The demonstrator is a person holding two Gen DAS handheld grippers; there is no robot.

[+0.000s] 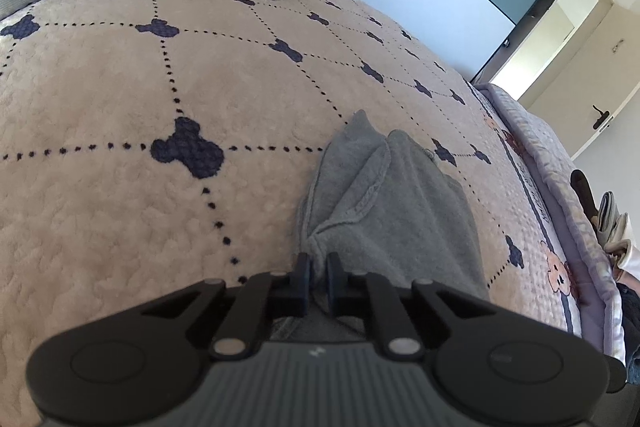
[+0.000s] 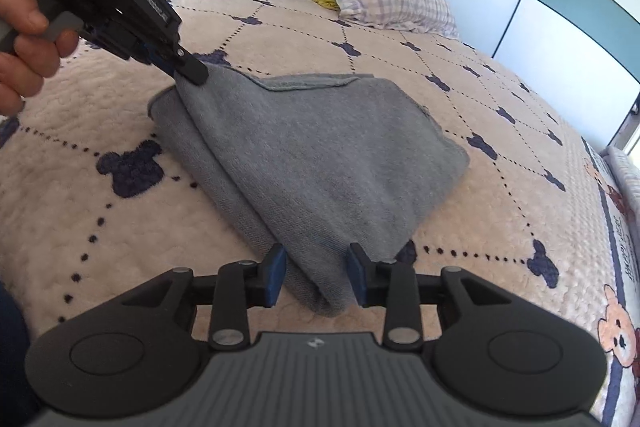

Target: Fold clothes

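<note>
Grey garment (image 2: 320,155): lies part-folded on bed (image 2: 500,219). Left gripper (image 1: 318,267): jaws clamped on one corner. Right gripper (image 2: 316,275): jaws apart, straddling near fold. Next judged: closing, then folding over.

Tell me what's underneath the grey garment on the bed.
The grey garment lies folded on the pink quilted bedspread with navy bear shapes. The left gripper lifts one corner. Whatever the folded layers cover, including the pattern beneath, stays hidden.

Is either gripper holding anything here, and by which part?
The left gripper is shut on a corner of the grey garment. The right gripper is open, its fingers straddling the garment's near folded end.
</note>
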